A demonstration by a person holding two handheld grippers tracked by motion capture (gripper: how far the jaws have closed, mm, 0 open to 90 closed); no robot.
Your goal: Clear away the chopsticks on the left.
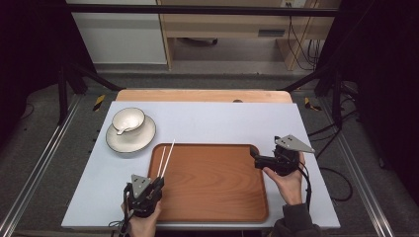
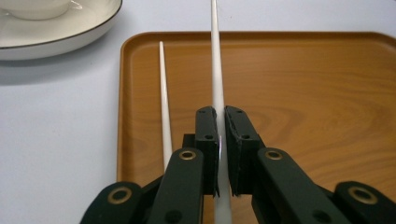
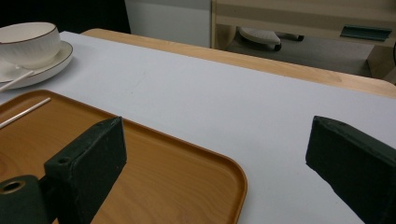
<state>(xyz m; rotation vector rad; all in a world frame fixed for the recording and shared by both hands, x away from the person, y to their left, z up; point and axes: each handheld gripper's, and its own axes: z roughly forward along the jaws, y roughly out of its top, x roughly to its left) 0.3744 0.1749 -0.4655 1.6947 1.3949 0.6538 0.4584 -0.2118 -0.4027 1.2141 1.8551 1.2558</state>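
Left gripper [image 2: 219, 154] pinching white chopstick [image 2: 215, 70], second chopstick [image 2: 164, 107] lying just beside fingers; lowering level onto tray [image 2: 327, 93] seems wise. Right gripper [image 3: 215, 163] waiting, fingers spread.

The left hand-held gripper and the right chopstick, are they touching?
Touching. In the left gripper view the left hand-held gripper has both jaws pressed against the right chopstick, with no gap on either side.

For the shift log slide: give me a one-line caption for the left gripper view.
Left gripper shut on one white chopstick over the wooden tray; second chopstick alongside.
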